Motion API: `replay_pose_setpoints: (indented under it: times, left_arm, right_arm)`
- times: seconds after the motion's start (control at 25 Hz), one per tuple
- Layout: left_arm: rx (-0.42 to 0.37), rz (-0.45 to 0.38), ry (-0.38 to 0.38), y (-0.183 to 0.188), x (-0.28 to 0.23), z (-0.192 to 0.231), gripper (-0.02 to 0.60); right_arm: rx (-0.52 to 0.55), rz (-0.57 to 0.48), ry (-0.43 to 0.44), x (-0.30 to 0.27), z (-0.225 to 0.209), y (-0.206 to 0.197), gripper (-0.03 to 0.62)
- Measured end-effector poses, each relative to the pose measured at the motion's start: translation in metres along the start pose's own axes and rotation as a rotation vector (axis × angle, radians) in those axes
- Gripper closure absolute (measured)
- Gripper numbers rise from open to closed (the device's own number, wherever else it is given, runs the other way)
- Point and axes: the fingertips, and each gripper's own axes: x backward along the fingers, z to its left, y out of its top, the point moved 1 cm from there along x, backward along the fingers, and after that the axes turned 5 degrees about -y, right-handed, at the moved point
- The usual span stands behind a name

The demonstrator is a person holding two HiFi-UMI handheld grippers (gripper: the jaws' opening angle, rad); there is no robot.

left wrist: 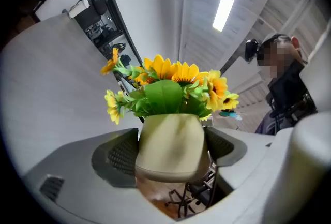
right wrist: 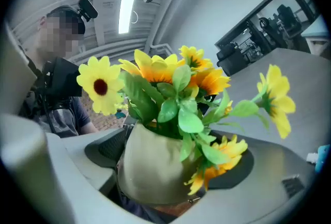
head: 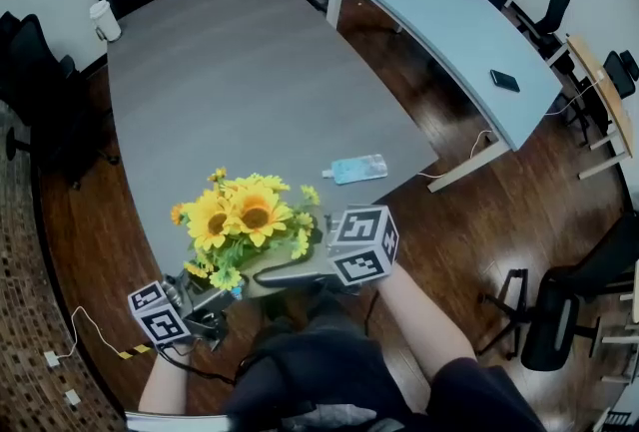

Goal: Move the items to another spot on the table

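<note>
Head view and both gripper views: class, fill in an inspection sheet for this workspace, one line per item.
Surface: grey table, curved near edge.
Job's things: sunflower pot, held in the air between both grippers.
Clutter: blue packet near the table's edge; white cup at the far corner.
Grippers: left gripper clamped on the pot; right gripper wide open around it, gap at one pad.
Cables: white cable on the floor.
Surroundings: wooden floor, office chairs, light-blue table with a phone.

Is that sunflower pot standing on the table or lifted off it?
Lifted. In the left gripper view the pot sits gripped in the left tongs, with floor and chair legs under its base.
</note>
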Motion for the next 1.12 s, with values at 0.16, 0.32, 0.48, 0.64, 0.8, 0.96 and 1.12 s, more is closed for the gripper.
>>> replay_pose_setpoints:
  times: [0.16, 0.32, 0.48, 0.64, 0.8, 0.96, 1.12]
  left_arm:
    - [0.048, -0.058, -0.016, 0.003, 0.005, 0.000, 0.174]
    - [0.100, -0.058, -0.035, -0.005, 0.004, 0.002, 0.186]
    - [0.114, -0.015, -0.028, -0.014, 0.009, 0.000, 0.181]
    - [0.151, 0.059, -0.043, -0.024, 0.011, -0.008, 0.166]
    - [0.199, 0.151, -0.059, -0.044, 0.014, -0.021, 0.155]
    - [0.247, 0.290, -0.125, -0.076, 0.018, -0.043, 0.137]
    - [0.280, 0.286, -0.158, -0.083, 0.021, -0.049, 0.135]
  right_arm:
    - [-0.063, 0.032, -0.008, 0.004, -0.002, -0.004, 0.097]
    - [-0.064, 0.110, 0.049, -0.008, 0.011, -0.020, 0.096]
    - [-0.058, 0.123, 0.083, -0.011, 0.018, -0.025, 0.126]
    - [-0.051, 0.111, 0.112, -0.008, 0.027, -0.024, 0.134]
    - [-0.062, 0.143, 0.133, -0.005, 0.042, -0.032, 0.137]
    - [-0.077, 0.152, 0.151, -0.007, 0.064, -0.042, 0.143]
    - [-0.115, 0.116, 0.108, -0.007, 0.068, -0.041, 0.161]
